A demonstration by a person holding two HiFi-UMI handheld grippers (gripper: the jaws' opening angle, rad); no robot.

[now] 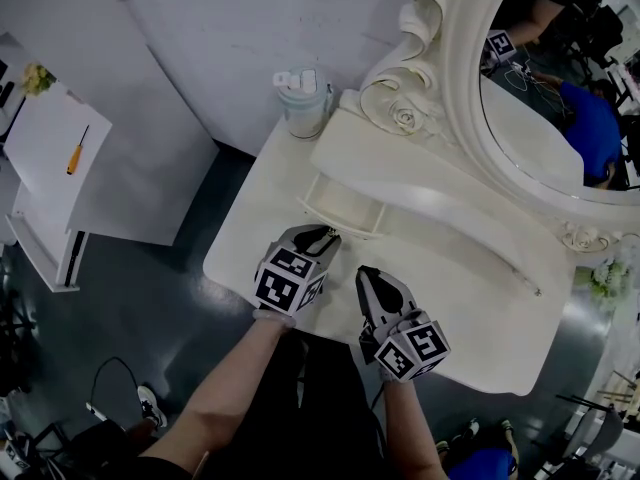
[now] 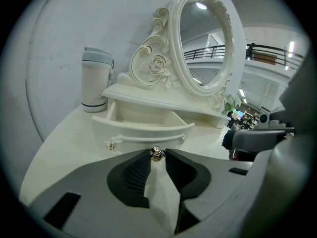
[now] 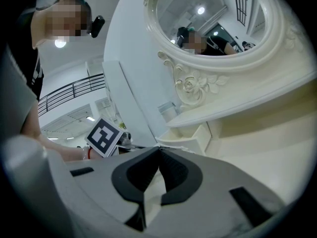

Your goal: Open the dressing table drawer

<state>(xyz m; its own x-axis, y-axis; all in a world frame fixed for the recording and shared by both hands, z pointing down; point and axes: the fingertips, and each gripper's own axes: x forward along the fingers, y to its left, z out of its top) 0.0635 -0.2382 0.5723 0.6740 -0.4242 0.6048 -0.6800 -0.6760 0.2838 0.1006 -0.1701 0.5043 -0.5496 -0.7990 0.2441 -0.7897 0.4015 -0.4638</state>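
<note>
The cream dressing table (image 1: pixel 480 298) has a small drawer (image 2: pixel 143 128) under its shelf, and it stands pulled out with its inside showing empty. In the head view the drawer (image 1: pixel 345 208) sticks out toward me. My left gripper (image 2: pixel 157 152) is shut on the drawer's small metal knob (image 2: pixel 157 154), which sits pinched between the fingertips. From above, the left gripper (image 1: pixel 328 234) meets the drawer front. My right gripper (image 1: pixel 365 276) hovers just right of it over the tabletop, jaws together and empty. In its own view the right gripper (image 3: pixel 158 150) points at the shelf.
An oval mirror (image 1: pixel 560 98) in a carved frame stands at the back of the table. A pale lidded tumbler (image 1: pixel 303 98) sits at the table's back left corner, left of the drawer. A white side table with a screwdriver (image 1: pixel 77 150) stands far left.
</note>
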